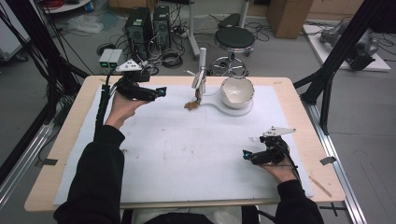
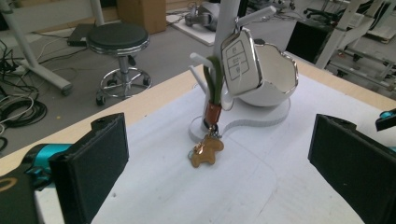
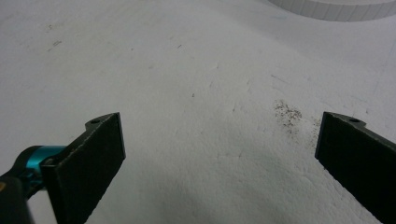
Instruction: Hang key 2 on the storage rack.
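A white car key fob point(image 2: 240, 60) hangs from a peg of a white stand point(image 1: 202, 59) at the table's far middle; in the high view the key fob point(image 1: 198, 80) is small. From it a green strap point(image 2: 215, 80) drops to a brown horse-shaped charm point(image 2: 207, 151) that rests on the white mat; the charm point(image 1: 192, 105) lies just left of the stand's base. My left gripper point(image 1: 161, 91) is open, to the left of the stand, jaws pointed at it, nothing between them. My right gripper point(image 1: 246, 155) is open low over the mat point(image 3: 196, 93) at the near right, holding nothing.
A white bowl point(image 1: 237, 91) with a broken rim sits on the stand's white base plate point(image 2: 261, 119), right of the key. The white mat point(image 1: 187, 154) covers most of the wooden table point(image 1: 56, 154). Behind the table stand a black stool point(image 1: 234, 39), computer towers and cables.
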Available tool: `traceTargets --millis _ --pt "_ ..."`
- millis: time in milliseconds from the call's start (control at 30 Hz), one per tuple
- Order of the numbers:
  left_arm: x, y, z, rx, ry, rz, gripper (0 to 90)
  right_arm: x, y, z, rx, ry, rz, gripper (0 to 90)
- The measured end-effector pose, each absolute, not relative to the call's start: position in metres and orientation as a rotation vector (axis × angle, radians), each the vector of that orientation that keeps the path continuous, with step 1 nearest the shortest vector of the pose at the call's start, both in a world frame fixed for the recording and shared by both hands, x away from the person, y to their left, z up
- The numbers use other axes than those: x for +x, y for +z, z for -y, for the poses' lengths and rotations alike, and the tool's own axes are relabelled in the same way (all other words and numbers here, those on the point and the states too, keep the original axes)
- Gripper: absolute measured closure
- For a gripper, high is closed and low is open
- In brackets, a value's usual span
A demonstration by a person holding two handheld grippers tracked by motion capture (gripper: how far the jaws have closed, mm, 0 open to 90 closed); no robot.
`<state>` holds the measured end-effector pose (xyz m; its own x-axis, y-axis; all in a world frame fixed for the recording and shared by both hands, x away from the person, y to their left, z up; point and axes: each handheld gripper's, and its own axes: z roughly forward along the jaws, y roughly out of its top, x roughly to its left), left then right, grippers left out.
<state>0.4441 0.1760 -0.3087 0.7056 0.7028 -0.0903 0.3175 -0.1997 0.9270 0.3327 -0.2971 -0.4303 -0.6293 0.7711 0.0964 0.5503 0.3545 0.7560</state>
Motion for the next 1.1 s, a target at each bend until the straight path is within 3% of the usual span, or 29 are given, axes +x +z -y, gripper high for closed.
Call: traceTargets --millis 833,1100 --pt "0.403 -0.354 -0.226 1.816 0.444 -0.907 5.5 0.33 -0.429 0.297 1.175 1.15 -2.338 0.7" --pt "0.385 -0.362 -0.225 1.831 0.418 -0.886 5.5 0.329 -0.428 0.297 1.175 1.148 -2.334 0.7"
